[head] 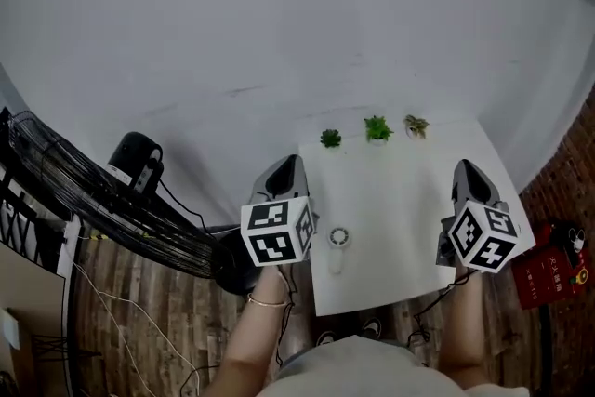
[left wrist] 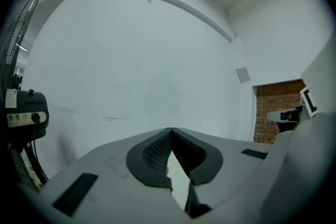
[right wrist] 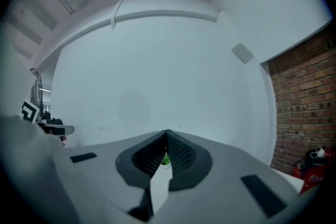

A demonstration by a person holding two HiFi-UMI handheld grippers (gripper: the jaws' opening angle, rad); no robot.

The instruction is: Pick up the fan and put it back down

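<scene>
A small white handheld fan (head: 337,245) lies flat on the white table (head: 400,200), near its front edge and between my two grippers. My left gripper (head: 289,163) hovers over the table's left edge, just left of the fan, its jaws shut on nothing. My right gripper (head: 462,166) hangs over the table's right side, also shut and empty. In the left gripper view the left gripper (left wrist: 171,130) has its tips meeting against a white wall. In the right gripper view the right gripper (right wrist: 167,133) shows a green plant (right wrist: 165,160) through the slit below its closed tips.
Three small potted plants (head: 376,129) stand in a row at the table's far edge. A large black floor fan (head: 102,195) with cables stands on the wooden floor at the left. Red extinguishers (head: 556,263) sit by a brick wall at the right.
</scene>
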